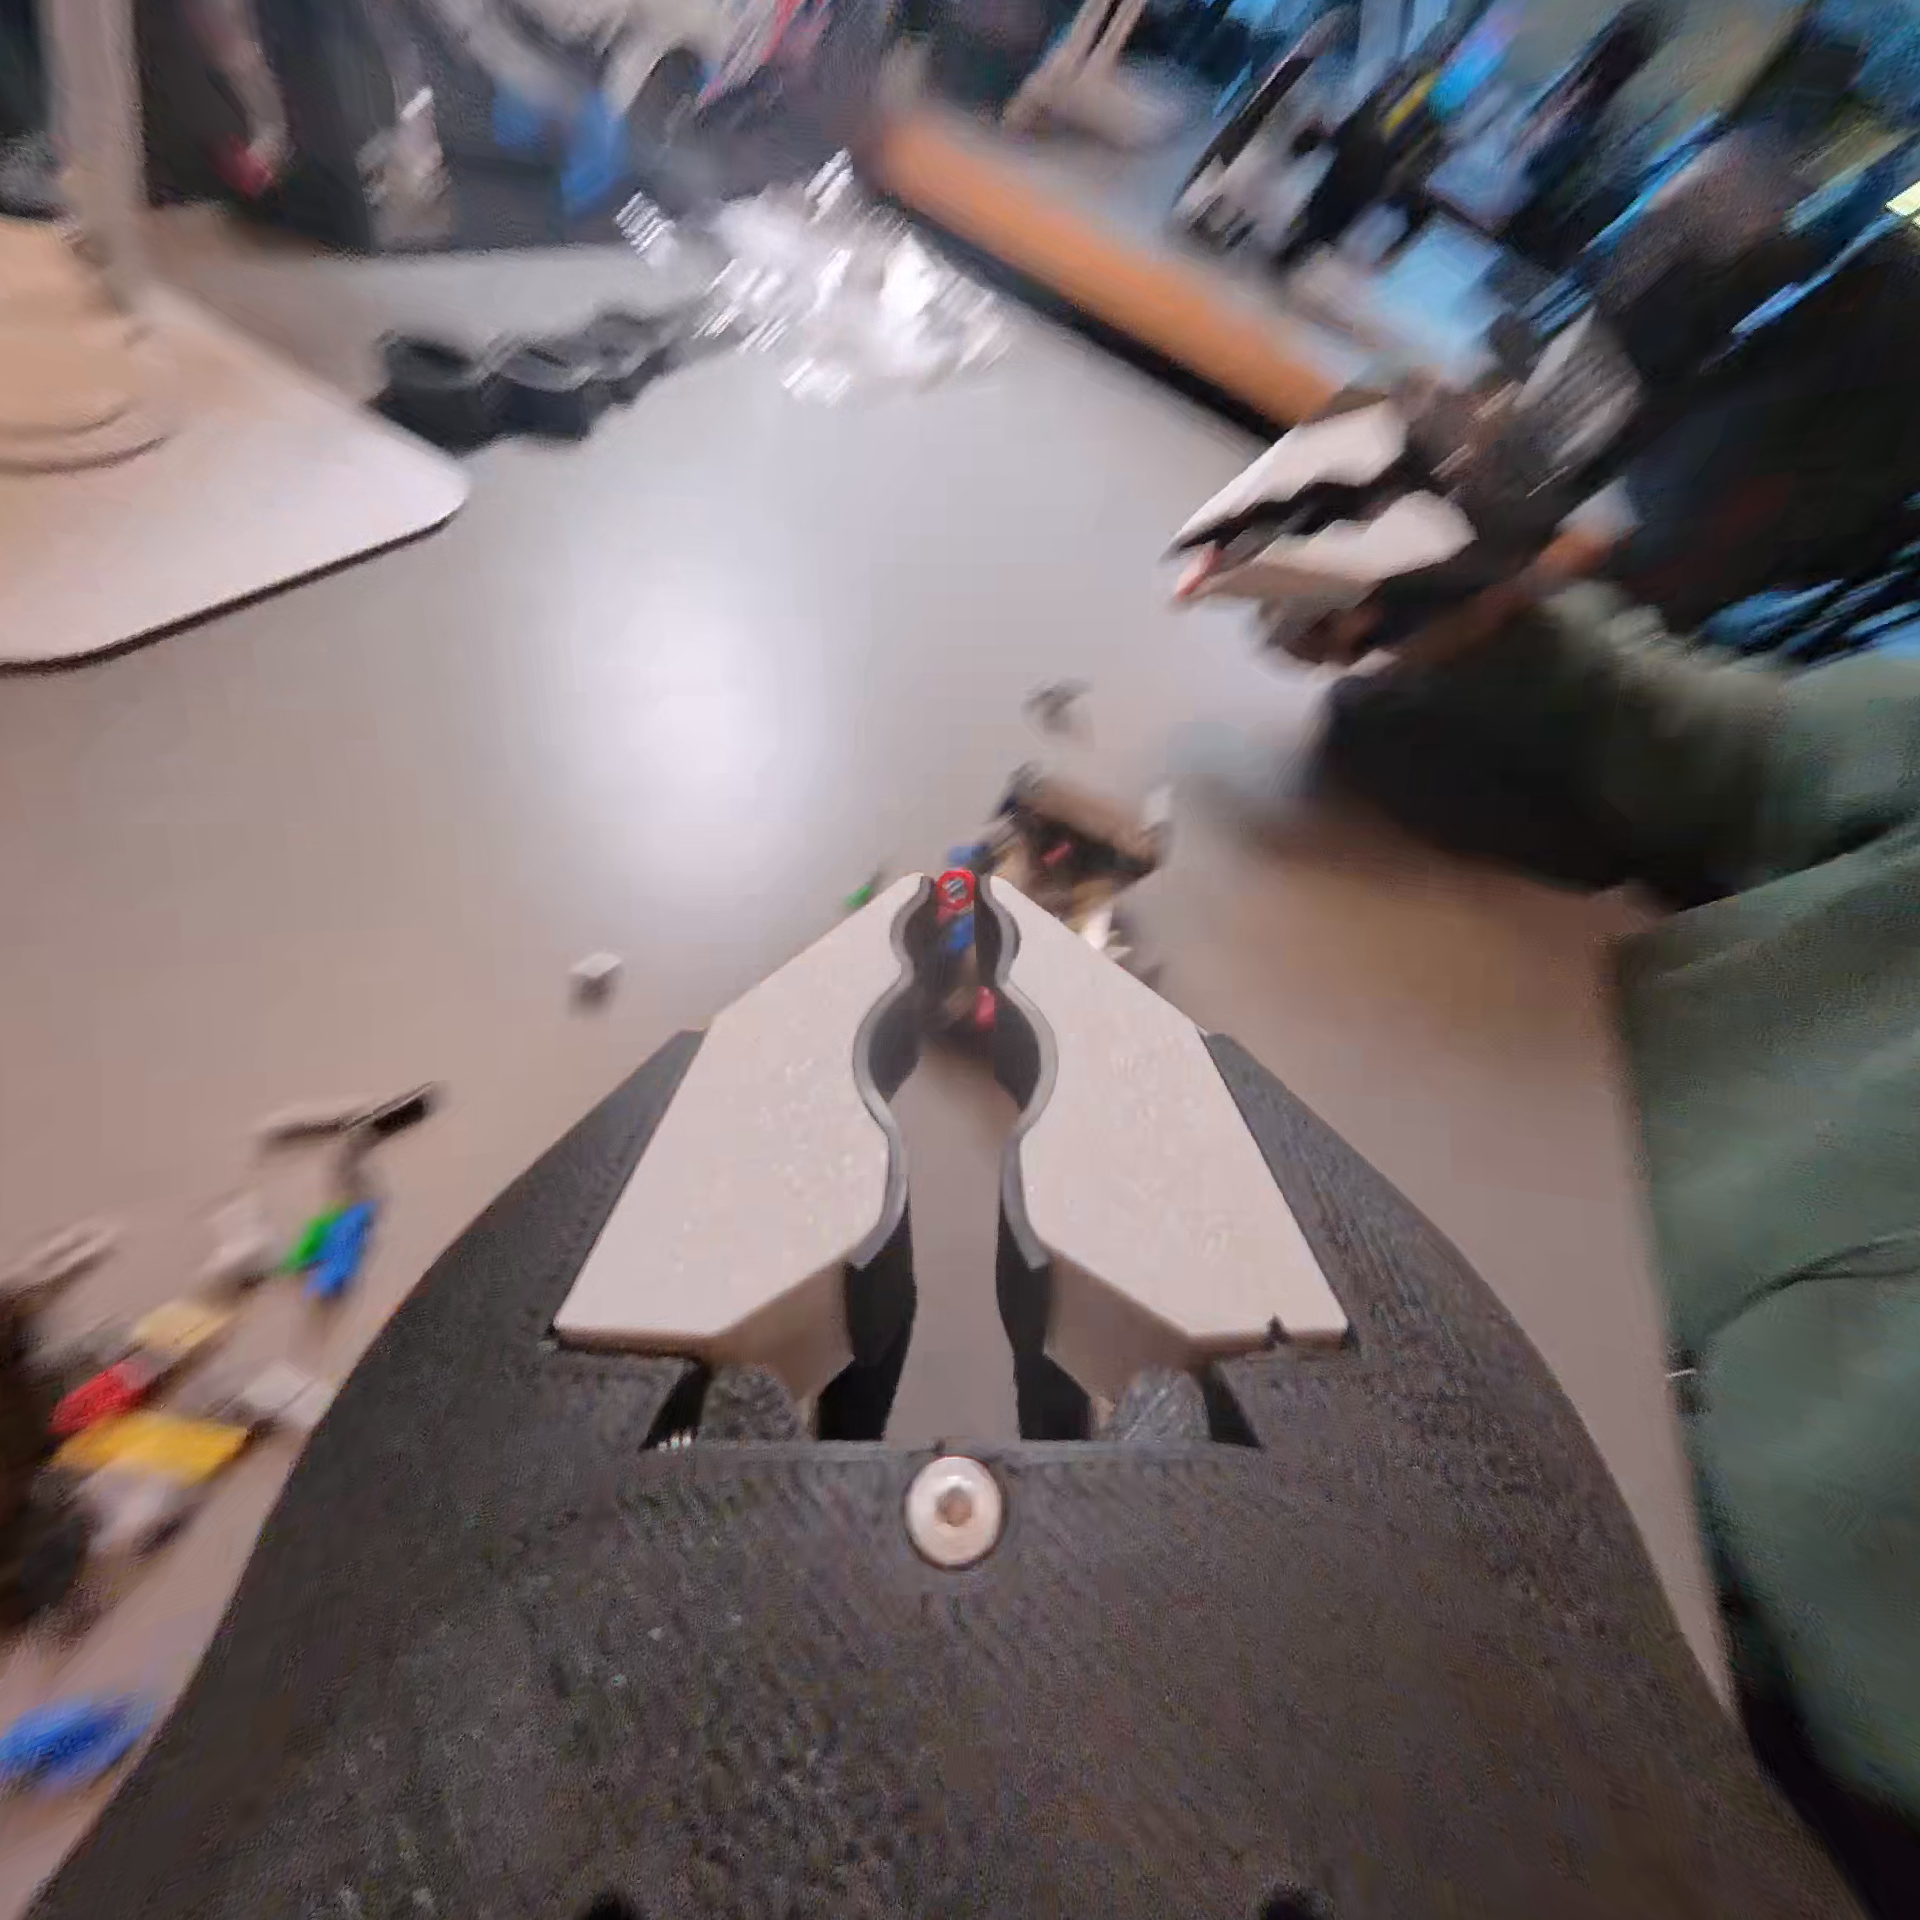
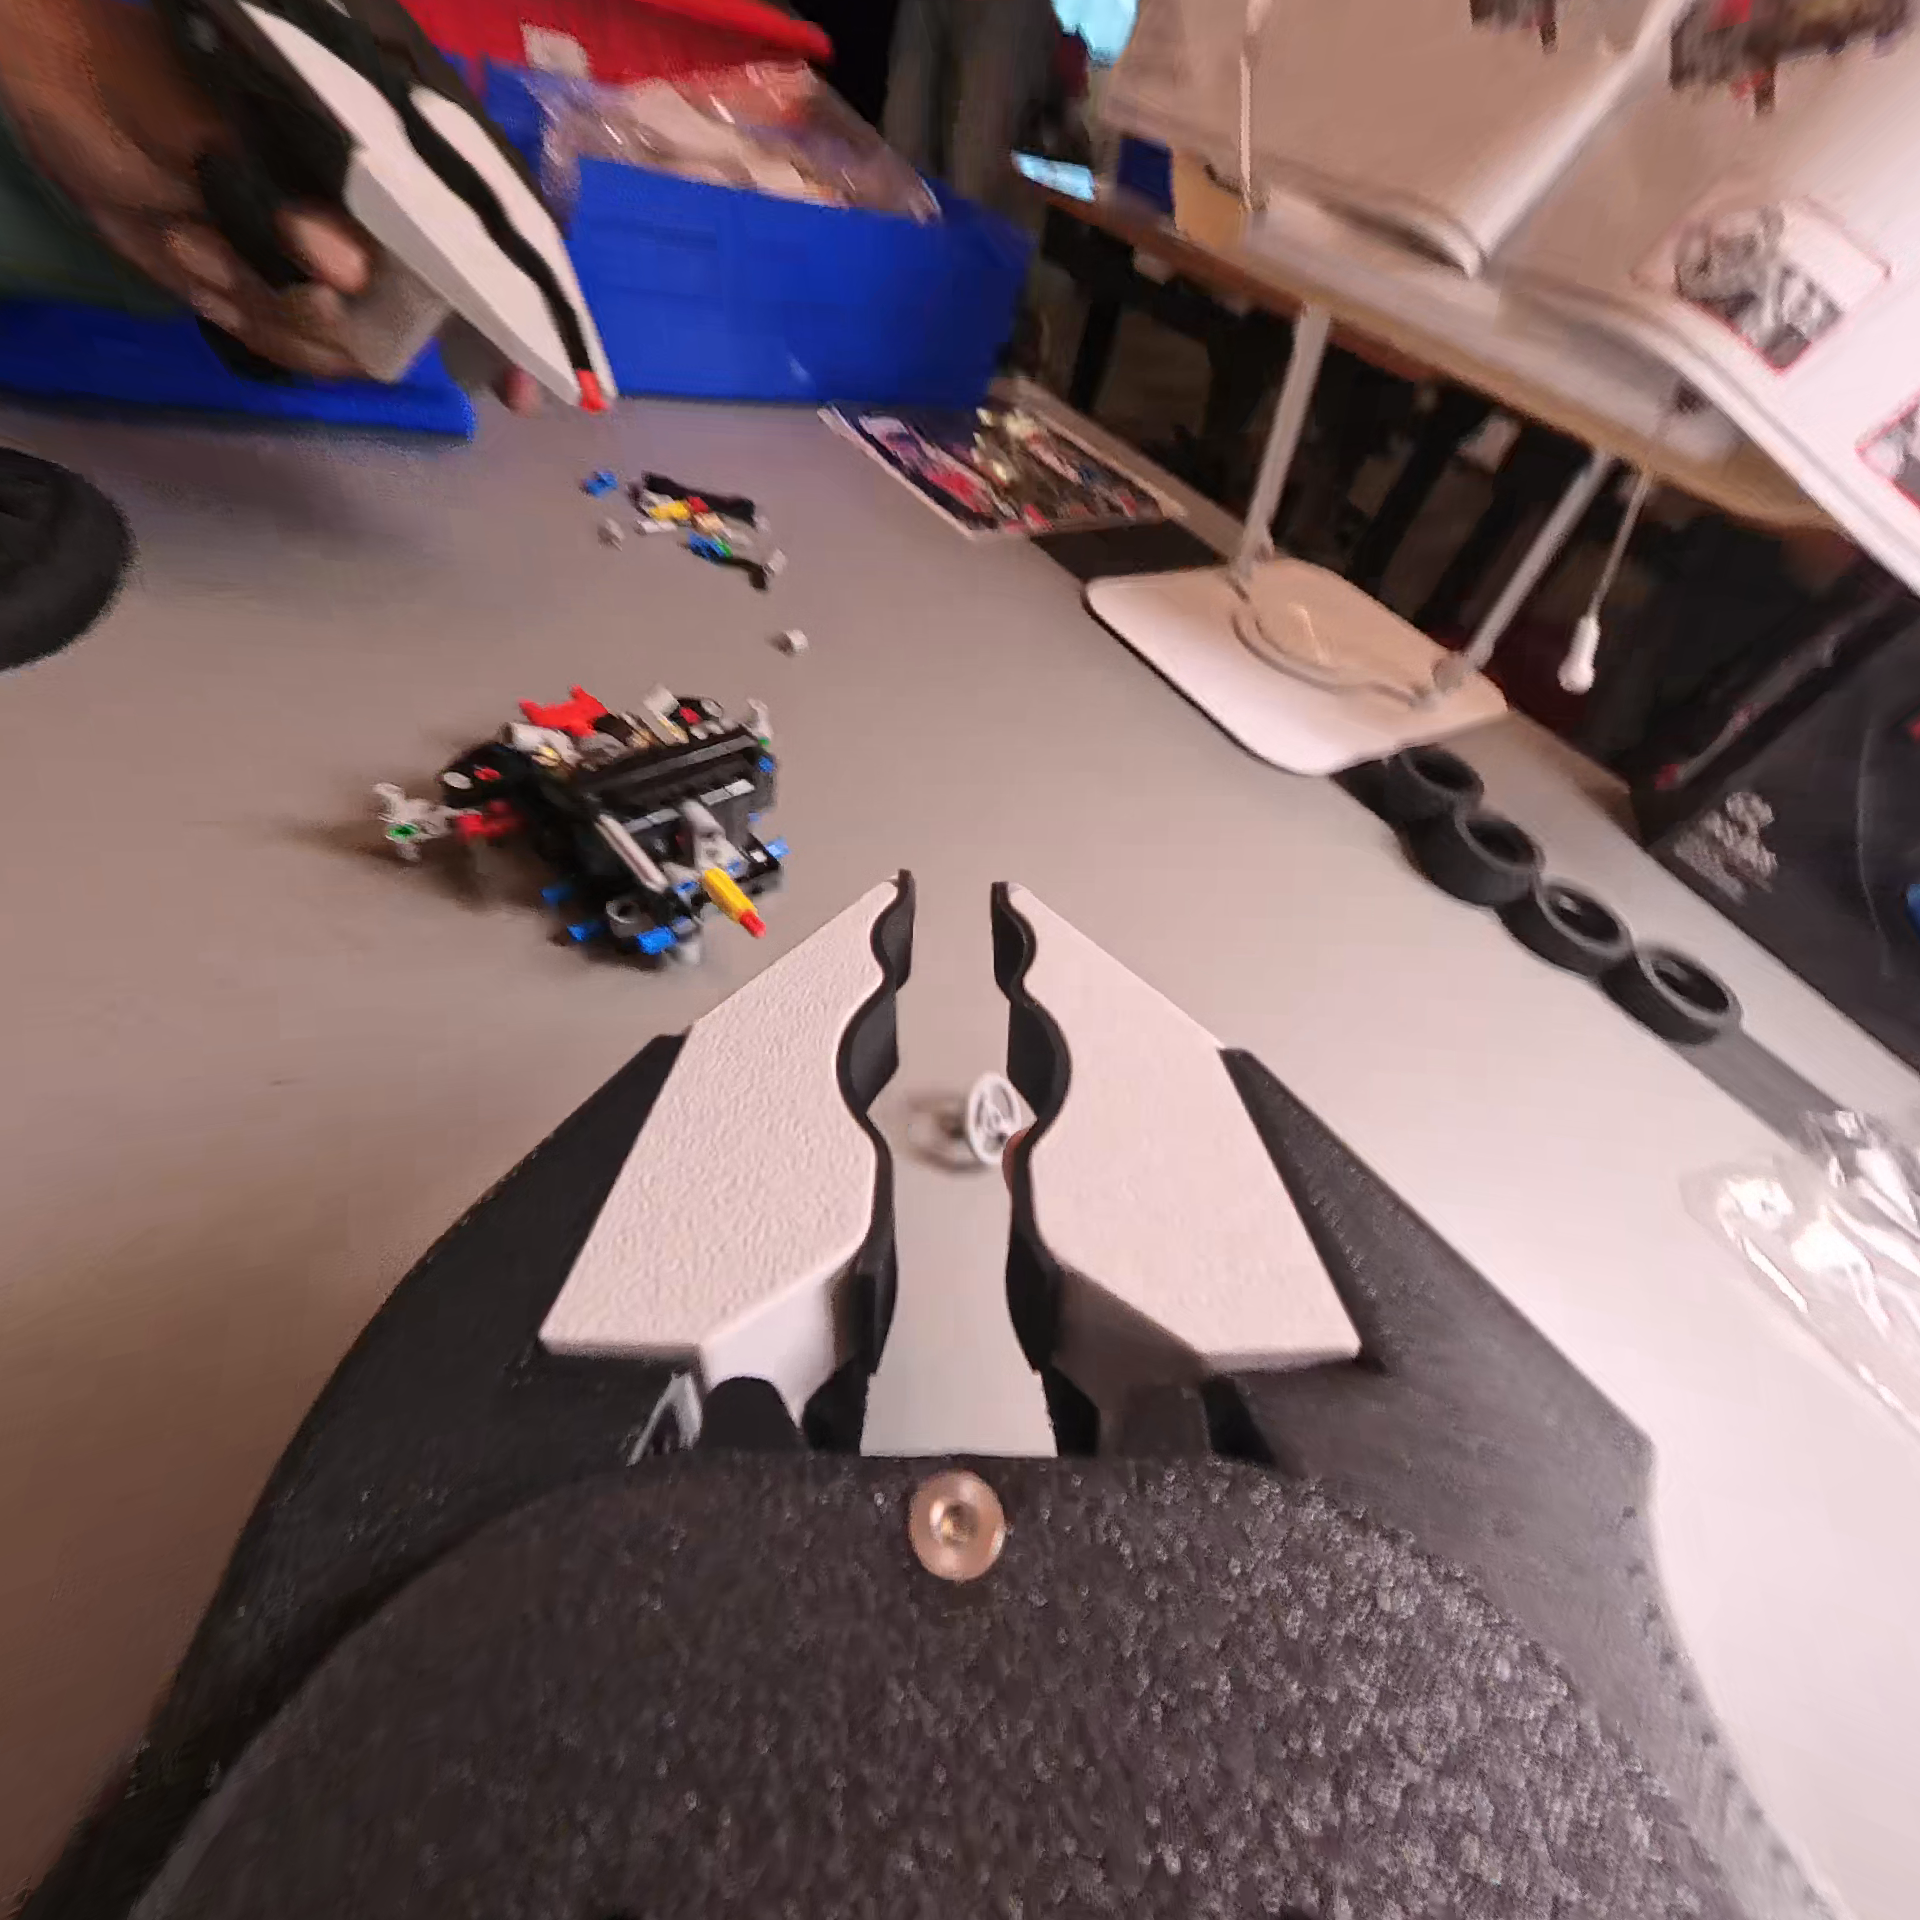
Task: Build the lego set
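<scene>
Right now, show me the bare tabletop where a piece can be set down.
Bare table lies left of the right tool, in front of the part-built model. Another open strip runs between the model and the lamp base. Crowded: the row of tyres on the right, and the loose pieces farther back.

In the right wrist view, the partly built lego model (image 2: pixel 613 821) is set on the table (image 2: pixel 260 1039) at centre left, loose pieces (image 2: pixel 691 525) behind it. Four tyres (image 2: pixel 1558 904) are lined along the right edge (touching), the lamp base (image 2: pixel 1288 655) behind them.
</scene>
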`<state>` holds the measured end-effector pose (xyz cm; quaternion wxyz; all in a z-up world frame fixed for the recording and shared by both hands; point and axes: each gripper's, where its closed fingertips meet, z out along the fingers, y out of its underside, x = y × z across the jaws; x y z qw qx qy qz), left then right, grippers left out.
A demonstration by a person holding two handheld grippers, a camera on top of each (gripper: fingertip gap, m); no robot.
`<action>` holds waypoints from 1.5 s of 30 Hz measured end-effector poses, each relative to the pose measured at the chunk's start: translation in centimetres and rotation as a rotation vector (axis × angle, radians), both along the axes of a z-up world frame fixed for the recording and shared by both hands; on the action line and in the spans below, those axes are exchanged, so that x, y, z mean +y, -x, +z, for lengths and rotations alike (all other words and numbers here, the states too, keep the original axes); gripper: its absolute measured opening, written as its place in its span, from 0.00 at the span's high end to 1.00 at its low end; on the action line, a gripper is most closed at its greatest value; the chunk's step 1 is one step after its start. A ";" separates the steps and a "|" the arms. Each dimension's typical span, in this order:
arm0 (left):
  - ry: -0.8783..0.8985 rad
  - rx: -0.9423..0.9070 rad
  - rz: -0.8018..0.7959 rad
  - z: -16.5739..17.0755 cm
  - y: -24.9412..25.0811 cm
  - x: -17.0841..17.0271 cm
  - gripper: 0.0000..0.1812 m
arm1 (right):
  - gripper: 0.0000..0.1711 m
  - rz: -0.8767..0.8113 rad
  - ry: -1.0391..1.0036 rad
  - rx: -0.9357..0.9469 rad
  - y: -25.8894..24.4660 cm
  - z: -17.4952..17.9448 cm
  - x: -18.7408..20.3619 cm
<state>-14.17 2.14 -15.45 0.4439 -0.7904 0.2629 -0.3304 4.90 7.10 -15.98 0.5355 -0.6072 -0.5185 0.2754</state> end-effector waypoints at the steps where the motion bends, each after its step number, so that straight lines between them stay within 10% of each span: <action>1: -0.014 -0.129 -0.051 1.4 -1.6 -0.6 0.98 | 0.92 0.044 -0.034 0.031 0.6 0.7 -1.0; 12: 0.244 -0.679 -0.334 4.1 -13.8 -4.3 0.97 | 0.89 0.270 -0.295 0.141 4.8 3.0 -9.0; 45: 0.319 -0.677 -0.317 2.0 -14.8 -4.2 0.97 | 0.98 0.342 -0.191 0.134 4.9 2.0 -9.6</action>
